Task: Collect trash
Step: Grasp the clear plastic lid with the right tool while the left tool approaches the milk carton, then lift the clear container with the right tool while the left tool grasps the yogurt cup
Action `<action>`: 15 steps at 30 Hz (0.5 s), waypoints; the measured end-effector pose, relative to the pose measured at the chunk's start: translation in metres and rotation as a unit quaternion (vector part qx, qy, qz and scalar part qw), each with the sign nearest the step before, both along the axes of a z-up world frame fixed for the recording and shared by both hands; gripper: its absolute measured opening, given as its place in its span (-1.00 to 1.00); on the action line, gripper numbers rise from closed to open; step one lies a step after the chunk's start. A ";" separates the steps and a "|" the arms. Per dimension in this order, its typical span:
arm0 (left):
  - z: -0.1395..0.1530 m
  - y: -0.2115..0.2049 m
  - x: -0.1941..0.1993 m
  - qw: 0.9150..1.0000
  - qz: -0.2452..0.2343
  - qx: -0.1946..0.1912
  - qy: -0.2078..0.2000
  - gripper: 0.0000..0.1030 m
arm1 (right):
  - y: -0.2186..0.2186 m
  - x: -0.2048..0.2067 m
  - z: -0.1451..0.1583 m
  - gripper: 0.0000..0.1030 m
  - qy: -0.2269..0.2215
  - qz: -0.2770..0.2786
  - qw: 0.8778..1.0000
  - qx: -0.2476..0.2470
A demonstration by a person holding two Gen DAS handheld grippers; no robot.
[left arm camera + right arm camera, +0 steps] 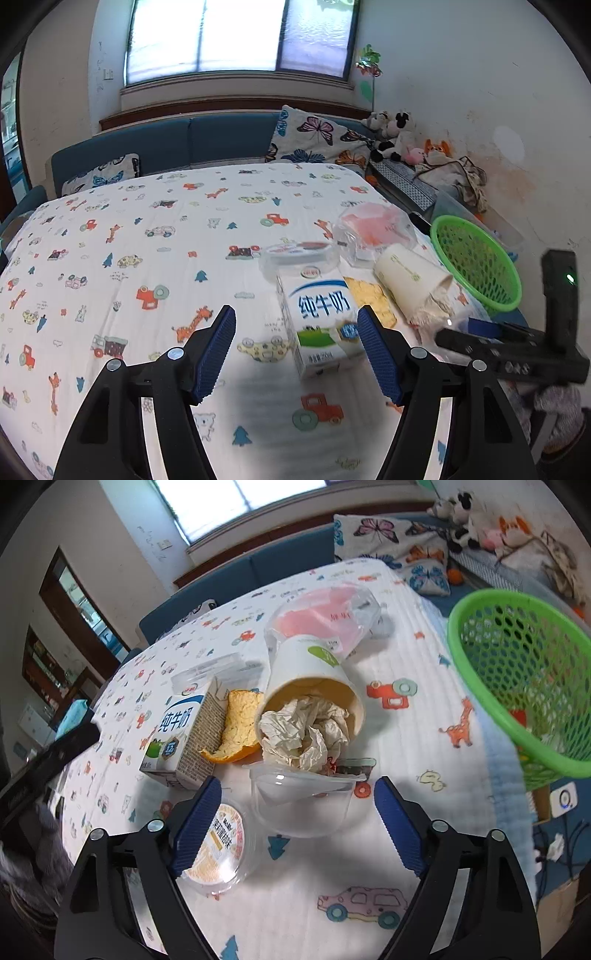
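Observation:
Trash lies on a table with a cartoon-print cloth [129, 240]. My left gripper [297, 345] is open, and a white milk carton [321, 321] lies just ahead, between its fingers. My right gripper [297, 812] is open around a clear plastic cup [301, 805] on its side. Ahead lie a paper cup [314, 686] stuffed with crumpled paper [303, 734], an orange peel [236, 727], the milk carton [184, 734] and a pink-lidded clear container [325, 616]. A lidded pudding cup [218, 845] lies by the right gripper's left finger. A green mesh basket [524, 672] stands at right.
A clear flat tub [299, 254] lies behind the carton. The green basket [476, 262] sits at the table's right edge. A blue sofa [207, 144] with butterfly cushions [321, 136] and plush toys [395, 136] stands behind. The right gripper's body [517, 350] is at right.

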State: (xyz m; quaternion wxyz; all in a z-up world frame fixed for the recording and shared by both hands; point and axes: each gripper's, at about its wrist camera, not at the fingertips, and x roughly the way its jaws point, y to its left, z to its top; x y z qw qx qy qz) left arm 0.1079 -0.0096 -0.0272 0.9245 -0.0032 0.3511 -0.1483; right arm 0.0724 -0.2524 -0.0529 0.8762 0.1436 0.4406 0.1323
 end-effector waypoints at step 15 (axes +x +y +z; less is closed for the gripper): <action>-0.015 -0.010 -0.012 0.999 -0.031 0.006 0.018 0.30 | -0.003 -0.004 -0.003 0.17 0.010 0.013 1.000 0.011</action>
